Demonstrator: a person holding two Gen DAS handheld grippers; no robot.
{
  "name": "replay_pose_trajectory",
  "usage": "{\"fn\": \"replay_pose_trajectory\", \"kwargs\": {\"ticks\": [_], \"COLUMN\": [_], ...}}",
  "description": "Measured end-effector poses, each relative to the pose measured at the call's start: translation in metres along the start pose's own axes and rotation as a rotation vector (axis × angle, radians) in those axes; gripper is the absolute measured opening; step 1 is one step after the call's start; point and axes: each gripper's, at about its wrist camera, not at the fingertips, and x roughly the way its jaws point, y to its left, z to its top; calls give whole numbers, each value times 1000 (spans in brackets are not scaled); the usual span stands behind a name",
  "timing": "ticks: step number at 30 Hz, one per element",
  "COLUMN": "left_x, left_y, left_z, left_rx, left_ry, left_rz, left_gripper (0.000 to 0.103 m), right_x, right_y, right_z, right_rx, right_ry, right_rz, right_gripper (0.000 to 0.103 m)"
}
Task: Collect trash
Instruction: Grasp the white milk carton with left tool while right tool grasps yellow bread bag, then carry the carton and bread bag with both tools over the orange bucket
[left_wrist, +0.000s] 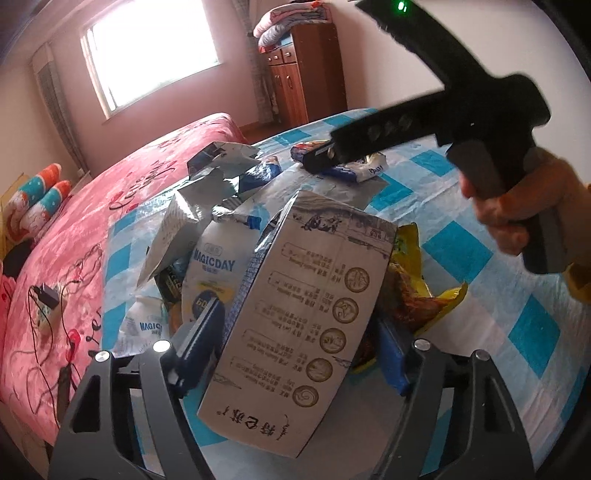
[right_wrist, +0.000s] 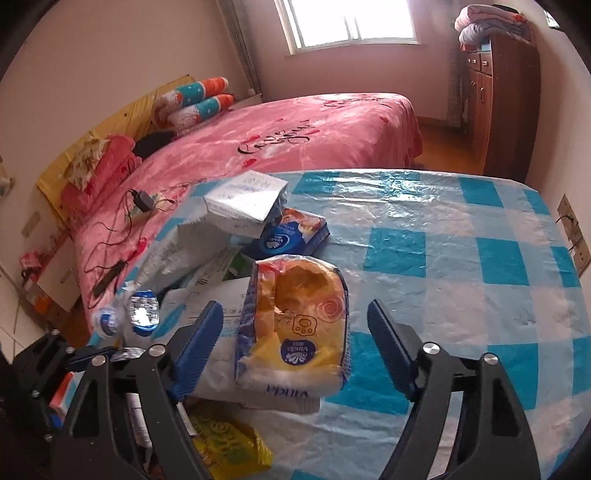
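In the left wrist view my left gripper (left_wrist: 295, 354) is shut on a white printed carton (left_wrist: 295, 317), held tilted over a trash pile: white Magicday pouches (left_wrist: 214, 266), torn paper packaging (left_wrist: 218, 166) and a yellow snack bag (left_wrist: 413, 295). My right gripper (left_wrist: 325, 157) reaches from the upper right toward a blue and white wrapper (left_wrist: 354, 168) at the far side. In the right wrist view my right gripper (right_wrist: 295, 332) is open around a yellow Vinda tissue pack (right_wrist: 295, 325) lying on the table. A blue Vinda pack (right_wrist: 291, 236) and a white box (right_wrist: 245, 201) lie behind it.
The table (right_wrist: 461, 258) has a blue and white checked plastic cover. A crushed water bottle (right_wrist: 129, 314) lies at its left edge. A pink bed (right_wrist: 295, 129) with a charger and cables stands beyond. A wooden cabinet (right_wrist: 506, 92) stands at the far right.
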Motion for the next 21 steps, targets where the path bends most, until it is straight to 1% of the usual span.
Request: {"fn": "replay_pose_trajectory", "kwargs": {"ticks": [1, 2, 3, 5, 8, 10, 12, 17, 21], "left_x": [-1, -1, -3, -6, -12, -17, -23, -35, -48], "left_y": [0, -1, 0, 1, 4, 6, 10, 15, 20], "left_z": [0, 0, 0, 0, 0, -2, -3, -8, -14], "left_rx": [-7, -13, -20, -41, -79, -107, -142, -207, -247], "left_ry": [-2, -5, -10, -16, -28, -41, -54, -68, -81], "left_rz": [0, 0, 0, -3, -6, -8, -11, -19, -4], "left_gripper": [75, 74, 73, 72, 72, 71, 71, 70, 70], "right_x": [2, 2, 2, 1, -5, -10, -17, -37, -55], "right_y": [0, 0, 0, 1, 0, 1, 1, 6, 11], "right_z": [0, -1, -1, -2, -4, -6, -9, -16, -23], "right_rx": [0, 4, 7, 4, 13, 11, 12, 12, 23], "right_ry": [2, -1, -6, -16, -32, -44, -54, -84, -96], "right_rz": [-4, -2, -6, -29, -35, -41, -43, -53, -33], "right_gripper": [67, 64, 59, 57, 54, 49, 47, 46, 46]}}
